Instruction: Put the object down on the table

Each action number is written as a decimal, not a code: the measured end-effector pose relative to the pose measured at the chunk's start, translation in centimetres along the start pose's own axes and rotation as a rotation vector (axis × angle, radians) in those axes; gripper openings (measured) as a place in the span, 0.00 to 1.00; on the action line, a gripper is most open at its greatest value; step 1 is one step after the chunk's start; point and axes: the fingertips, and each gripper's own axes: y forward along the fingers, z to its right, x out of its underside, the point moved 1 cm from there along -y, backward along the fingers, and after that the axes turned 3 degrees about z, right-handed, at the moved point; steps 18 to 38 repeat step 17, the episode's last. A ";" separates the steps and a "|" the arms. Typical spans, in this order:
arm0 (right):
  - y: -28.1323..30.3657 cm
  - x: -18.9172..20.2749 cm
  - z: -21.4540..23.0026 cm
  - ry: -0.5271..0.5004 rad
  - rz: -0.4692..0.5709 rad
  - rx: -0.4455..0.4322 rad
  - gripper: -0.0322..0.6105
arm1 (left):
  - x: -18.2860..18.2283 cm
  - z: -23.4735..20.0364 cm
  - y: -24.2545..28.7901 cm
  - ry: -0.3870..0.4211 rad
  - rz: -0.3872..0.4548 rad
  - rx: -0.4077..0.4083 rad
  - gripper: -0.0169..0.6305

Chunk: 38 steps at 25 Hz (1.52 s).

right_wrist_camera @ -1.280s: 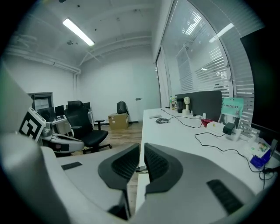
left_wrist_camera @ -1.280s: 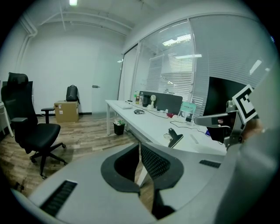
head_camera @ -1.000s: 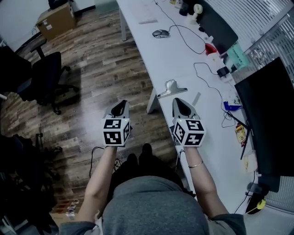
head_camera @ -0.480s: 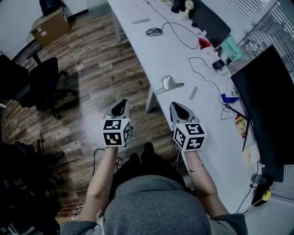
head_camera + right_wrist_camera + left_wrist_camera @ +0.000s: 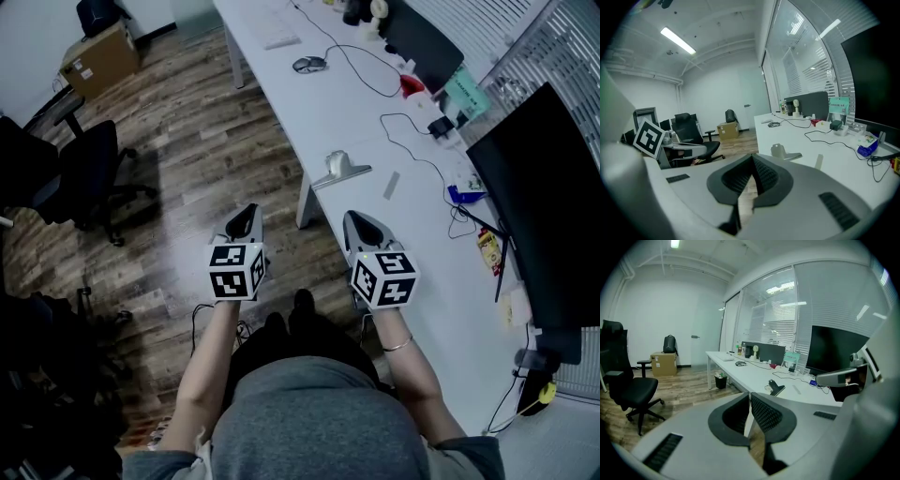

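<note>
Jaws' ribbed pads (image 5: 765, 176) meet on right gripper (image 5: 752, 158), unseen overhead.

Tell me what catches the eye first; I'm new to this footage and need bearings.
The left gripper and right gripper, marker-cubed, both shut and empty, jut out before the person. Beyond them a long white table carries a silver clip near its edge, a big black monitor at right.

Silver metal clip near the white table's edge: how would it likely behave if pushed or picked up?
Being bare metal, the silver metal clip looks rigid, probably heavy for its size. Its flat plate suggests it would slide on the smooth white table, not roll. Lying near the edge, a floorward push might drop it.
</note>
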 end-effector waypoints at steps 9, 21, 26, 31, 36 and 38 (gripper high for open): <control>-0.2 0.4 -0.3 -0.007 -0.010 0.002 0.05 | 0.1 -0.1 -0.3 0.001 0.001 -0.002 0.07; 0.0 0.3 -0.4 -0.010 -0.010 0.005 0.05 | -0.2 0.0 -0.4 0.003 0.008 -0.005 0.07; 0.0 0.3 -0.4 -0.010 -0.010 0.005 0.05 | -0.2 0.0 -0.4 0.003 0.008 -0.005 0.07; 0.0 0.3 -0.4 -0.010 -0.010 0.005 0.05 | -0.2 0.0 -0.4 0.003 0.008 -0.005 0.07; 0.0 0.3 -0.4 -0.010 -0.010 0.005 0.05 | -0.2 0.0 -0.4 0.003 0.008 -0.005 0.07; 0.0 0.3 -0.4 -0.010 -0.010 0.005 0.05 | -0.2 0.0 -0.4 0.003 0.008 -0.005 0.07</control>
